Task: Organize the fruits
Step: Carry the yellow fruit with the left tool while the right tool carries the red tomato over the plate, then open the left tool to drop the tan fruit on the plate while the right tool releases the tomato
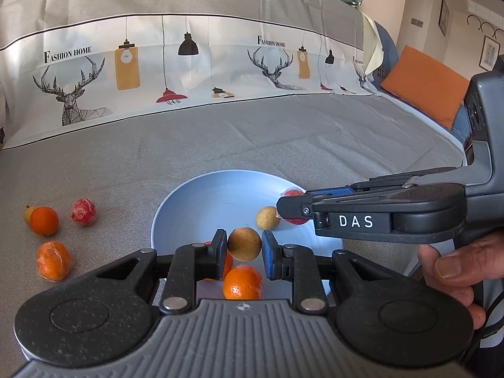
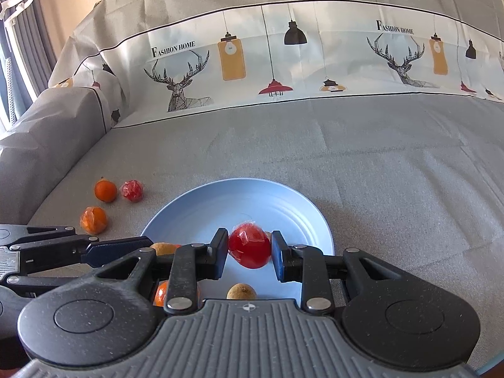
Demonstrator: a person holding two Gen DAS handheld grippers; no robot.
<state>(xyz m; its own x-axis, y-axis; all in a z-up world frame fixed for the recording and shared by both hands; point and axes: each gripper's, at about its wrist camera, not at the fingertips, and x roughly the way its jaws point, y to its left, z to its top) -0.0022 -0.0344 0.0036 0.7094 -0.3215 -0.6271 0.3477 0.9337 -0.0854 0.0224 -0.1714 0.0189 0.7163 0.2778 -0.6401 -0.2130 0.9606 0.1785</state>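
1. Brown, rough-skinned fruit [image 1: 244,244] sits pinched between my left gripper [image 1: 244,249] pads, above the near rim of the blue plate [image 1: 220,195].
2. My right gripper [image 2: 249,249] clamps a wrapped red fruit [image 2: 249,245] over the same plate, just right of my left tool.
3. To release well, I judge I should lower each fruit close to the plate, clear of the orange [image 1: 242,283] beneath, then ease open so nothing rolls.
4. Both tools point forward and level; my right hand [image 1: 453,271] wraps its handle.
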